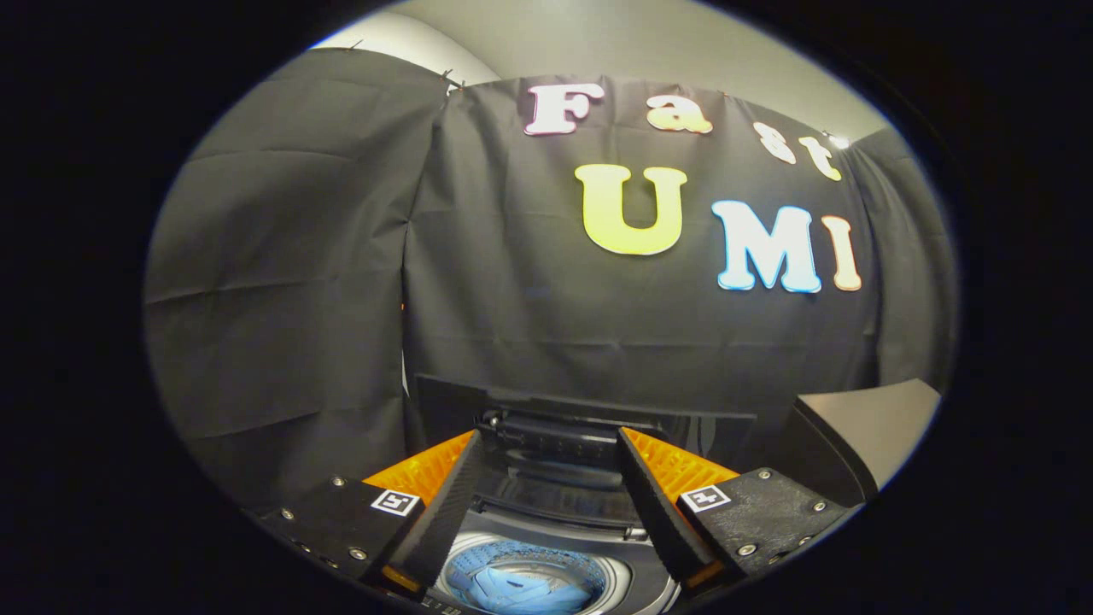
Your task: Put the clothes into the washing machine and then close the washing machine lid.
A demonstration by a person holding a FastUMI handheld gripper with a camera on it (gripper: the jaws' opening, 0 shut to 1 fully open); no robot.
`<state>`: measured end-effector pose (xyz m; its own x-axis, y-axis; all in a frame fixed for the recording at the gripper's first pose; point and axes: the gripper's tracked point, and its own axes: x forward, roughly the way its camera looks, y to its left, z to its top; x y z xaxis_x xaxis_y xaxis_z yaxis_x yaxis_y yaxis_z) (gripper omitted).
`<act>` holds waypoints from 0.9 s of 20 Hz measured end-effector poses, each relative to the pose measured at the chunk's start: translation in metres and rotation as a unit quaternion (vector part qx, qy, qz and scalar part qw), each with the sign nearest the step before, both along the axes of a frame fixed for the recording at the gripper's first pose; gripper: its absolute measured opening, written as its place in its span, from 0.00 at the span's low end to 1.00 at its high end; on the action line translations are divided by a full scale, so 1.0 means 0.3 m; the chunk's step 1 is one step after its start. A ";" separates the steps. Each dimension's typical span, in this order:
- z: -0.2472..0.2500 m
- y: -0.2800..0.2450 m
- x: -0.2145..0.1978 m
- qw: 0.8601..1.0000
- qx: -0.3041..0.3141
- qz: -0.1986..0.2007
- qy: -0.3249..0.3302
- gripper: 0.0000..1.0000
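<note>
Your view is mostly the booth's black cloth wall, hanging straight ahead and well beyond the fingers, with a pale ceiling above it. Below that, the washing machine sits right under you, its top opening between and just beneath the gripper. The washing machine lid stands raised at the back of the opening, a dark panel running crosswise to your fingers, hinged on the far side and leaning up against the cloth; that is the relation your next move turns on, since the lid lies ahead of and beyond the fingertips, its long edge side to side, so it would have to be pulled toward you and down. Off to the right a grey slanted surface stands near the machine (what it belongs to I cannot tell). Inside the drum you can see the clothes, a light blue bundle lying low in the tub, directly below the gap between the fingers. Your gripper is spread wide with nothing held; both fingers are apart and touch nothing. Judging from this, the loading looks done and closing the lid remains.
</note>
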<state>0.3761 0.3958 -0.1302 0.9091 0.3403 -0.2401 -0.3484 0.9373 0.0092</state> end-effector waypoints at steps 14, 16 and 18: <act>0.014 0.022 0.382 0.996 -0.008 -0.083 0.039 0.95; -0.034 0.034 0.410 0.993 -0.004 -0.088 0.073 0.96; -0.056 0.041 0.431 0.992 0.001 -0.095 0.088 0.96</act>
<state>0.5053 0.4080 -0.1470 0.9010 0.1670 -0.4005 -0.1576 0.9859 0.0567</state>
